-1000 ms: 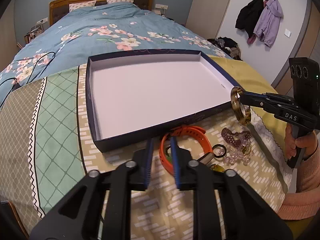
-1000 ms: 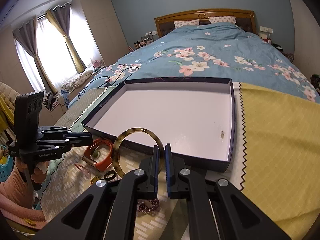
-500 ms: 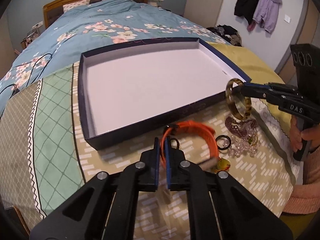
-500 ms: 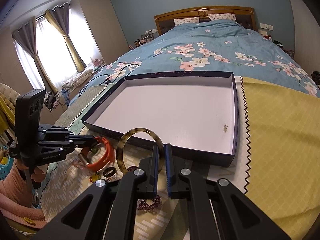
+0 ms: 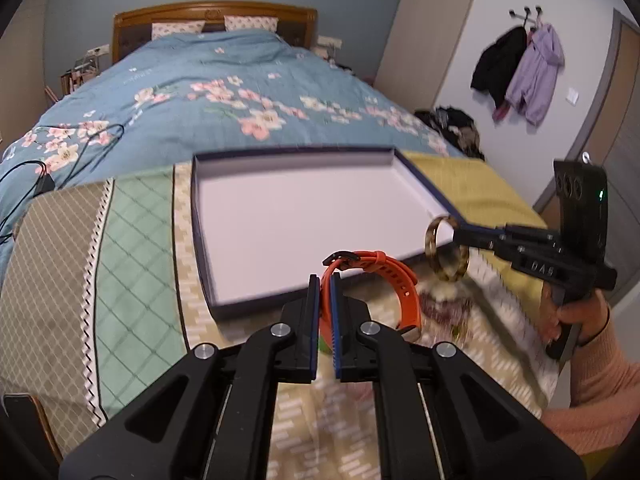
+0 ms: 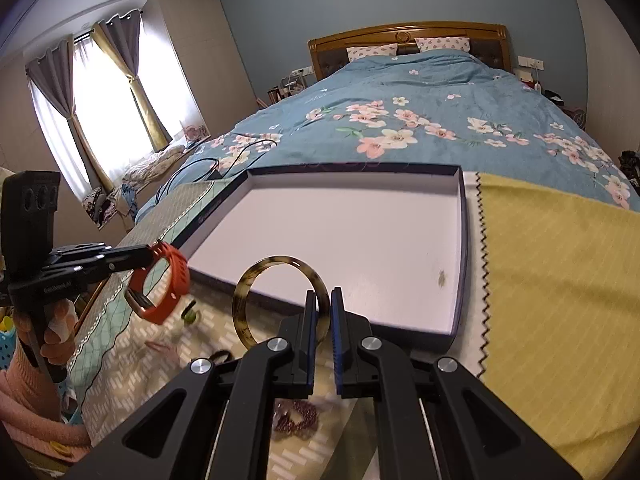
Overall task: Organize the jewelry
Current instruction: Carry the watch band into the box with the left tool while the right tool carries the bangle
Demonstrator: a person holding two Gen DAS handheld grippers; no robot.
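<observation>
My left gripper [image 5: 325,280] is shut on an orange watch band [image 5: 394,280] and holds it lifted just before the near wall of the dark blue, white-lined box [image 5: 304,216]. It also shows in the right wrist view [image 6: 150,254] with the band [image 6: 176,280]. My right gripper [image 6: 325,296] is shut on a tortoiseshell bangle [image 6: 244,296], held above the box's [image 6: 360,232] near edge. In the left wrist view the right gripper [image 5: 456,234] holds the bangle [image 5: 444,254] at the box's right corner.
Loose jewelry lies on the patterned cloth: a purple bead bracelet [image 6: 298,420], a green piece [image 6: 190,314], a dark ring [image 6: 220,357] and a blurred heap [image 5: 444,304]. A yellow cloth [image 6: 560,280] lies right of the box. The flowered bed [image 6: 420,120] stretches behind.
My left gripper closed on the orange watch band and lifted it off the cloth. My right gripper kept the bangle and moved slightly toward the box.
</observation>
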